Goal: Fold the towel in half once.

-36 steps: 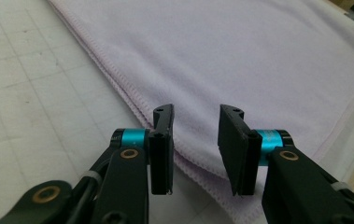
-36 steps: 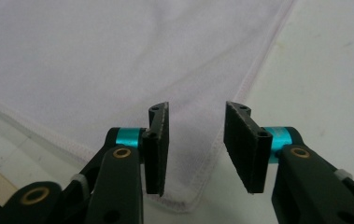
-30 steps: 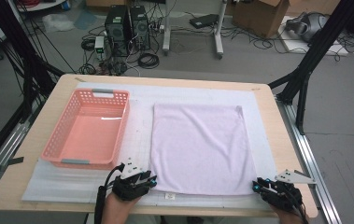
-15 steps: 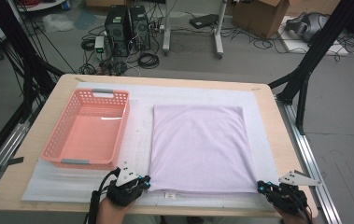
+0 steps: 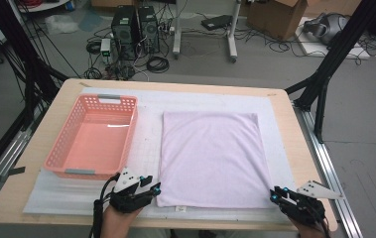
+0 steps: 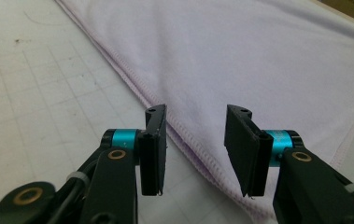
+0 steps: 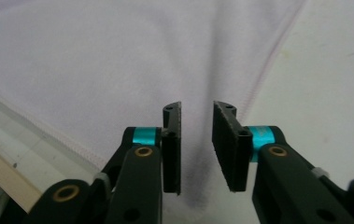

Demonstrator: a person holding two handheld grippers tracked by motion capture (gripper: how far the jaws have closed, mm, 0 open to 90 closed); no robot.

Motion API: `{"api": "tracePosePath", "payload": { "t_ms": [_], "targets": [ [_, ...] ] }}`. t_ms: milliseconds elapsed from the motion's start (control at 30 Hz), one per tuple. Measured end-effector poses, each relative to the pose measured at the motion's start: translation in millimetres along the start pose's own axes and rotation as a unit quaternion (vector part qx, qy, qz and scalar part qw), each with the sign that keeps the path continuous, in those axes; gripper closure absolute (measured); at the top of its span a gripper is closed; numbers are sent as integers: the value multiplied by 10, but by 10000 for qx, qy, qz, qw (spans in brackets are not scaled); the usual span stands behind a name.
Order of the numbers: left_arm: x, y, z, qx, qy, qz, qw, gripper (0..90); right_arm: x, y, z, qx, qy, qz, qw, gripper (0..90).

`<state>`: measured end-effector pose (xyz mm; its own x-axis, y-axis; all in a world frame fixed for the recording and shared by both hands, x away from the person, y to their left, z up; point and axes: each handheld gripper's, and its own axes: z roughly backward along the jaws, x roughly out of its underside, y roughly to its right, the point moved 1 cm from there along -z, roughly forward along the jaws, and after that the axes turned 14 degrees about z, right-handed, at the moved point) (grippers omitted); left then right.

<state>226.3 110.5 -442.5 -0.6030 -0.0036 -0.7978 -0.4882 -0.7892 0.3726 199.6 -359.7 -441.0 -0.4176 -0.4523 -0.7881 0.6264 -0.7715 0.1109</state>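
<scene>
**Both grippers parted at the near corners of the lilac cloth**

A lilac cloth lies flat on the white mat in the middle of the desk, right of a pink basket.

The left gripper sits at the cloth's near left corner. Its fingers have just been opening and are released; in the left gripper view the stitched hem runs under the gap between them, unpinched.

The right gripper sits at the near right corner. Its fingers have also just been opening and stand a little apart, above the cloth just inside its right hem, gripping nothing.
</scene>
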Motion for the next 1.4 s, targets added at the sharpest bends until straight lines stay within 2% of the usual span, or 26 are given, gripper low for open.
{"api": "tracePosePath", "payload": {
  "t_ms": [33,100,167,267,300,367,433,500,600,667,733,767,867,900,1067,1133,1333,1400],
  "targets": [
    [-13,0,-6,57,41,-2,10000,580,3,-5,-37,-19,-49,33,10000,755],
    [-38,-1,-8,80,100,-1,9999,557,25,-23,-123,-64,-389,204,9990,780],
    [-67,-10,-3,136,185,18,9997,531,30,-17,-119,-79,-460,323,9984,782],
    [-114,-21,-24,253,302,69,9992,489,-11,-8,-79,-76,-760,438,9961,777],
    [-134,-27,-37,283,316,44,9991,470,-28,-6,-73,-37,-796,526,9954,745],
    [-177,-28,-73,371,350,21,9987,442,-58,12,-67,6,-680,551,9962,669],
    [-223,-37,-106,407,393,46,9984,391,-103,69,-71,-38,-321,409,9986,606],
    [-268,-55,-128,499,429,70,9978,378,-147,137,-81,-88,-31,257,9996,585],
    [-366,-93,-141,576,659,88,9961,325,-208,232,-102,-72,270,153,9995,534],
    [-432,-112,-166,684,749,39,9948,265,-236,288,-117,-43,386,114,9992,495],
    [-492,-127,-202,639,796,11,9948,211,-263,357,-148,20,509,109,9986,440],
    [-515,-137,-224,690,793,9,9945,210,-277,400,-168,37,559,83,9984,411],
    [-566,-156,-291,707,782,39,9944,210,-300,494,-248,46,567,17,9984,270],
    [-581,-162,-314,733,746,22,9945,210,-304,521,-282,49,546,24,9985,252],
    [-626,-162,-381,835,715,-26,9939,225,-327,589,-344,37,507,100,9987,211],
    [-628,-159,-384,805,761,-35,9938,234,-330,602,-345,57,512,160,9985,207],
    [-609,-177,-335,800,806,13,9935,233,-347,598,-404,35,462,38,9989,205],
    [-612,-184,-328,773,820,8,9936,233,-372,578,-412,22,473,104,9988,205]
  ]
}}
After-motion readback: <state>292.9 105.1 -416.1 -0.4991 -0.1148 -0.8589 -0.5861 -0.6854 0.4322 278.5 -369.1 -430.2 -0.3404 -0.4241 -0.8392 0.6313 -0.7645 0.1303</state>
